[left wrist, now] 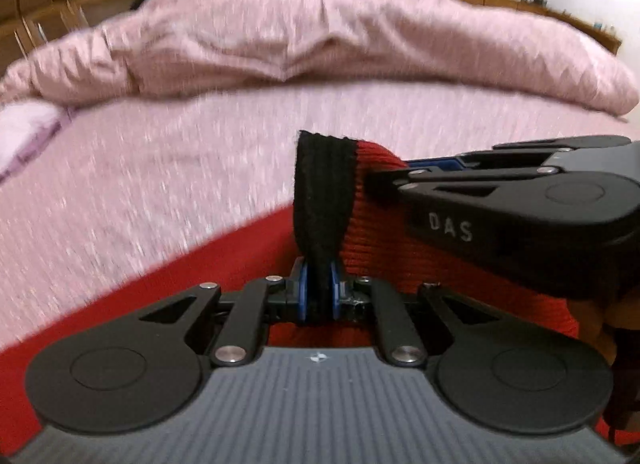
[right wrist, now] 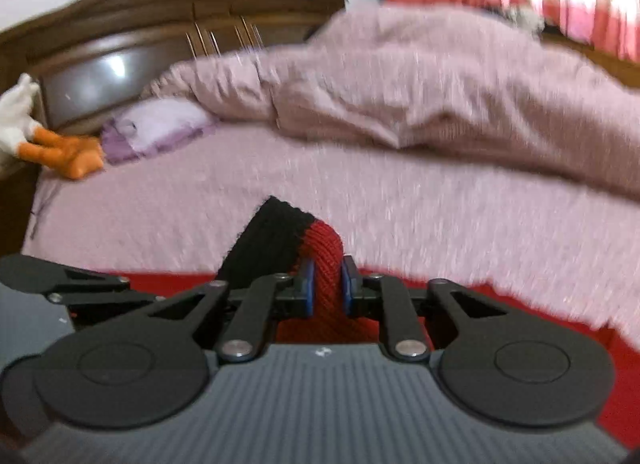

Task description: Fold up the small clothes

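Note:
A small red knit garment (left wrist: 380,232) with a black ribbed band (left wrist: 322,192) is lifted off the bed between both grippers. My left gripper (left wrist: 319,296) is shut on the black band, which stands up between its blue pads. In the left wrist view my right gripper (left wrist: 400,172) comes in from the right and pinches the red knit just beside the band. The right wrist view shows the right gripper (right wrist: 327,288) shut on a fold of red knit (right wrist: 326,248), with the black band (right wrist: 272,236) to its left. The left gripper (right wrist: 136,290) sits at the left edge.
A red cloth (left wrist: 120,304) lies flat beneath the grippers on a pink bedspread (left wrist: 160,168). A heaped pink quilt (right wrist: 440,96) lies across the far side. A wooden headboard (right wrist: 160,24), a lilac pillow (right wrist: 160,124) and a plush toy with orange feet (right wrist: 68,152) are at the left.

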The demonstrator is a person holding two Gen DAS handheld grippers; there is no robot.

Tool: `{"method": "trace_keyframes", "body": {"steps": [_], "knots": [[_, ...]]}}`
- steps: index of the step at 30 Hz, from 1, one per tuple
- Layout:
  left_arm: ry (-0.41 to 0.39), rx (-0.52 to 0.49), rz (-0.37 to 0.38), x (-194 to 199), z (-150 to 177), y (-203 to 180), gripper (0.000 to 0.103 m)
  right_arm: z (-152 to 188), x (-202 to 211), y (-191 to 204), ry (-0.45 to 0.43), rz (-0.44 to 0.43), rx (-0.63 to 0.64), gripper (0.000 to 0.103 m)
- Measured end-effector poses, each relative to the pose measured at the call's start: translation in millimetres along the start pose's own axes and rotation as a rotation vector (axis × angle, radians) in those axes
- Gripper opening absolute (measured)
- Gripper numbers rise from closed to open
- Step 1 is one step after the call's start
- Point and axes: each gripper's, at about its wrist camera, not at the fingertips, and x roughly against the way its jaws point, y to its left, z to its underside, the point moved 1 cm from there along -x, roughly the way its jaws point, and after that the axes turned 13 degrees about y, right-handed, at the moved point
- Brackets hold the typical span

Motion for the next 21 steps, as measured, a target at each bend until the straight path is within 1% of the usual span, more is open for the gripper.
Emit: {"method": "trace_keyframes", "body": {"steps": [1, 3, 4, 5, 6, 7, 8, 11, 14, 18, 19, 21], "knots": [[0.014, 0.001, -0.006, -4.3, 2.1, 0.9, 0.014, 2.7, -5.4, -2.8, 0.024, -0.007, -0.025, 0.021], [0.011, -0.011, -0.020, -5.5, 9.6, 1.0, 0.014, 8.6, -4.4, -12.5, 0.046, -0.014, -0.081, 0.022], [0.007, -0.016, -0.019, -4.9, 10.7, 1.7, 0.014, 11.4, 2.2, -17.8, 0.044, 0.001, -0.097, 0.025], [0.005, -0.018, -0.017, -4.3, 11.3, 2.1, 0.014, 15.3, 11.9, -21.2, 0.039, 0.013, -0.101, 0.034], [0.004, -0.021, -0.016, -4.4, 11.4, 2.8, 0.014, 19.7, 23.6, -26.6, 0.028, 0.023, -0.104, 0.041], [0.004, -0.022, -0.016, -4.4, 11.1, 2.7, 0.014, 24.9, 36.9, -34.8, 0.013, 0.037, -0.112, 0.055], [0.004, -0.021, -0.015, -4.1, 10.8, 2.4, 0.014, 32.1, 50.5, -43.1, -0.001, 0.058, -0.124, 0.064], [0.000, -0.036, -0.023, -3.1, 10.1, 0.5, 0.014, 51.0, 85.9, -80.0, -0.022, 0.163, -0.187, 0.066], [-0.003, -0.054, -0.034, 2.7, 11.5, -4.9, 0.014, 71.0, 112.4, -125.3, 0.006, 0.285, -0.278, 0.067], [-0.001, -0.059, -0.044, 4.4, 11.8, -7.9, 0.014, 91.6, 125.5, -179.3, 0.099, 0.435, -0.381, 0.067], [0.000, -0.061, -0.046, 4.9, 11.7, -9.0, 0.014, 96.0, 125.4, -191.0, 0.128, 0.461, -0.404, 0.067], [0.002, -0.065, -0.054, 4.9, 11.1, -11.0, 0.014, 102.2, 121.4, -209.7, 0.176, 0.486, -0.432, 0.067]]}}
